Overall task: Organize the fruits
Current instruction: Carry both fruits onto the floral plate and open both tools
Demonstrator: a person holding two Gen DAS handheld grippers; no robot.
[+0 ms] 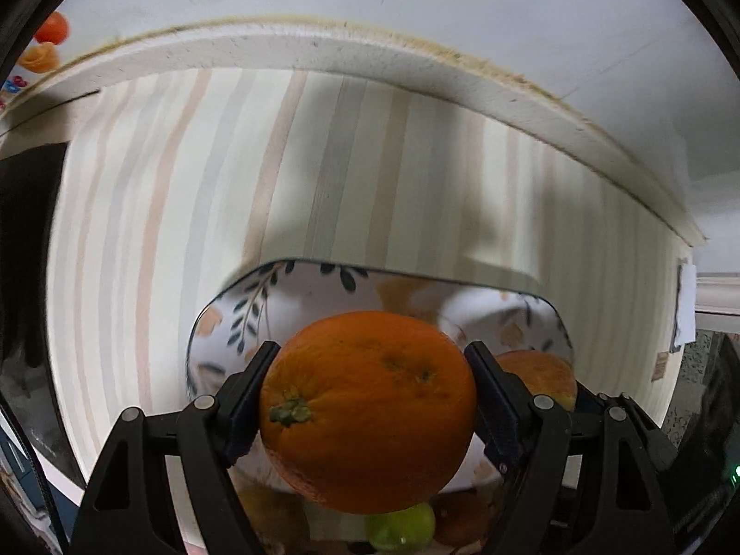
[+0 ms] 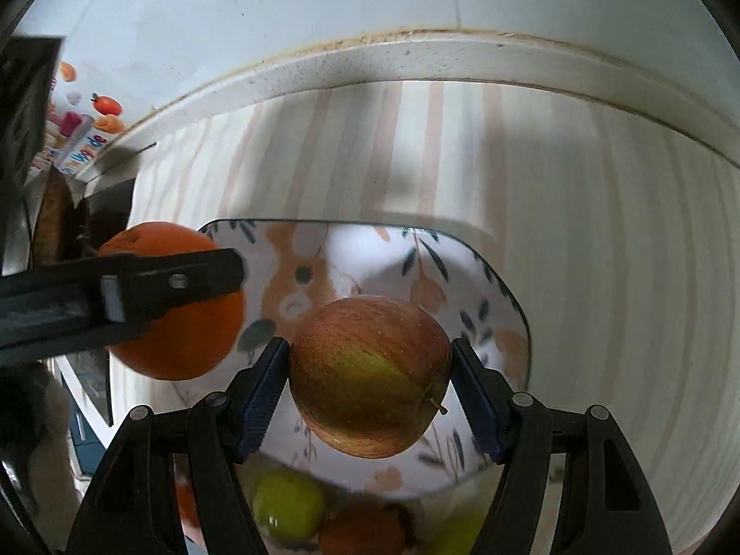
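My left gripper (image 1: pixel 370 397) is shut on a large orange (image 1: pixel 367 409), stem end facing lower left, held above a rounded plate (image 1: pixel 286 286) printed with leaves and a rabbit. In the right wrist view my right gripper (image 2: pixel 370 379) is shut on a red-green apple (image 2: pixel 370 374) over the same plate (image 2: pixel 499 277). The left gripper's finger (image 2: pixel 175 282) and its orange (image 2: pixel 180 347) appear at the left of that view, beside the apple. The apple (image 1: pixel 541 372) also peeks out behind the left gripper's right finger.
The plate sits on a striped cloth (image 1: pixel 323 162) bounded by a white speckled counter edge (image 1: pixel 323 46) and wall. More fruit lies below the grippers: a green one (image 2: pixel 286 504), an orange one (image 2: pixel 365 532) and another green one (image 1: pixel 402 529). Fruit stickers (image 2: pixel 106 106) mark the left wall.
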